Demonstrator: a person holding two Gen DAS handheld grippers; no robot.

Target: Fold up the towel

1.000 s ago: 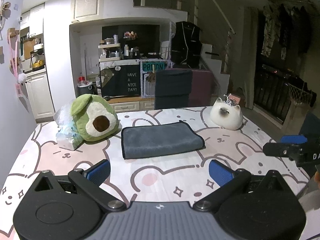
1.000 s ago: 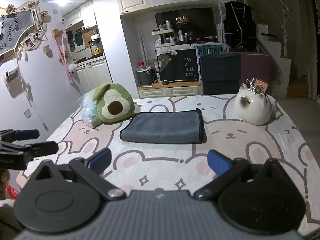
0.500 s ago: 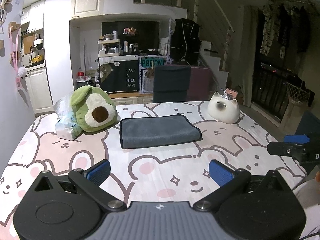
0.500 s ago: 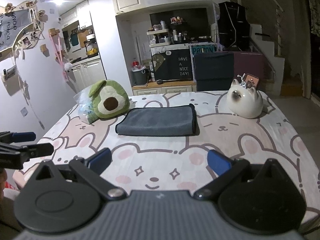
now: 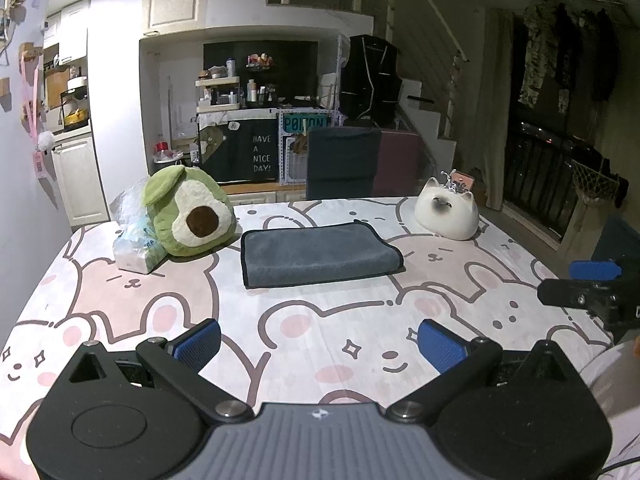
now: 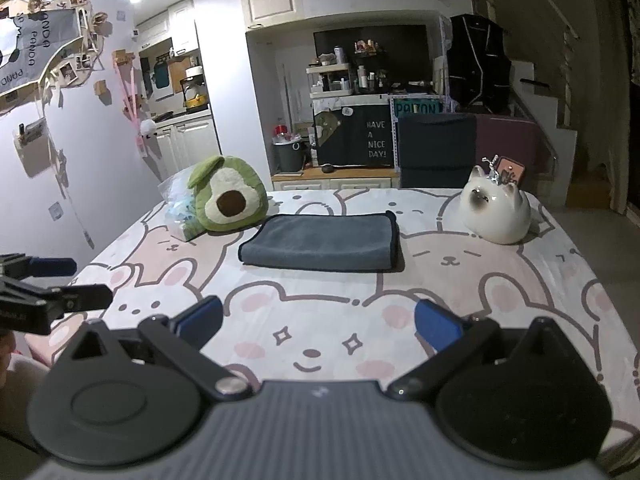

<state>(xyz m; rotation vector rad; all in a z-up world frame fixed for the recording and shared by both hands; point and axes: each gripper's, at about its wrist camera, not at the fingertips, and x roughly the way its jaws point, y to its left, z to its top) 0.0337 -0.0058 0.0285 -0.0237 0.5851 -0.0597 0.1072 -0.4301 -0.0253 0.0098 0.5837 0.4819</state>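
A dark grey towel lies folded into a flat rectangle on the table with the bunny-print cloth; it also shows in the right wrist view. My left gripper is open and empty, held above the table's near edge, well short of the towel. My right gripper is open and empty, also back from the towel. Each gripper appears at the edge of the other's view: the right one, the left one.
A green avocado plush and a plastic bag lie left of the towel. A white cat figure stands to its right. A dark chair stands behind the table. Bare cloth lies between grippers and towel.
Both grippers have drawn back and up from the towel, so the table looks farther away. The towel has not moved. Both stay open.
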